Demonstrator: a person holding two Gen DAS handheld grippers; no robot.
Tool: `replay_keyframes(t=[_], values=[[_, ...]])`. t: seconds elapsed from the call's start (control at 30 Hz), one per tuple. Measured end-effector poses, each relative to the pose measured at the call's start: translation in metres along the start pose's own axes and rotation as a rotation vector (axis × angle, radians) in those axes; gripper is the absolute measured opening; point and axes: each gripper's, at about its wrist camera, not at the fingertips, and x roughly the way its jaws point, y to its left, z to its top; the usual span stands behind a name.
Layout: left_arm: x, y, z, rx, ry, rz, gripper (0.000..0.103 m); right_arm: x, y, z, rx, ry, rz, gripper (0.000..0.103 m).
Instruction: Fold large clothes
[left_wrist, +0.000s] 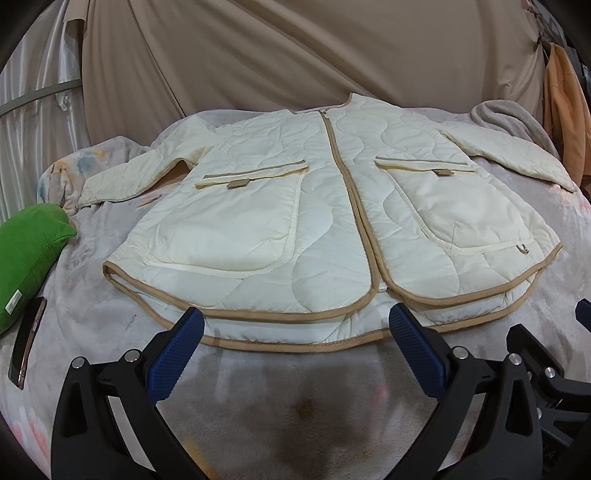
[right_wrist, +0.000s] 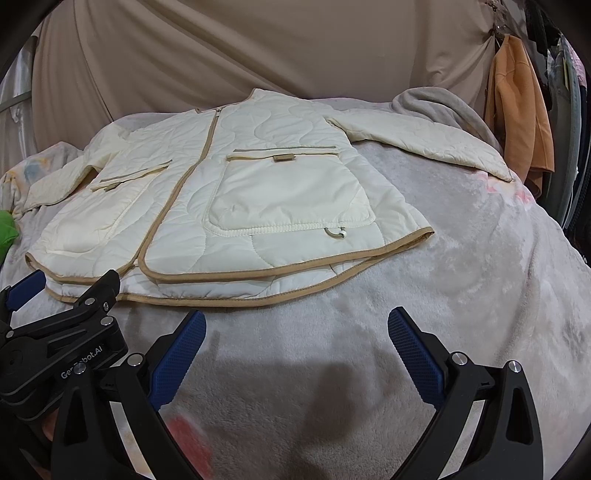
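A: Far left of the left wrist view: green pillow (left_wrist: 27, 254), and just below it a phone (left_wrist: 27, 343) lying on the grey blanket (left_wrist: 92, 302).

B: Middle?

A: Cream quilted jacket (left_wrist: 325, 206), spread flat and front-up on the blanket-covered bed, zipped, tan binding round the hem. Left sleeve (left_wrist: 129, 177) angled out towards the pillow, right sleeve (left_wrist: 513, 155) reaching to the far right edge.

B: Left tongs (left_wrist: 295, 332)?

A: Released, blue pads wide apart, tips over the near hem, grasping nothing. Touching the hem or just above it: cannot tell.

B: And further right?

A: Right tongs (right_wrist: 295, 339), likewise released, hovering over bare blanket just short of the hem, apart from the jacket. At the right edge, orange garment (right_wrist: 517, 122) hanging behind the bed. Beige drape (right_wrist: 258, 48) across the background.
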Motion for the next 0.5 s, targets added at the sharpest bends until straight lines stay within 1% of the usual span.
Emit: replay_keyframes(t=[0.5], values=[[-0.0001,0.0008,-0.0011,0.012,-0.001,0.011,0.098,-0.0004,-0.0015,-0.0002,0.002,0.001,0.001,0.098]])
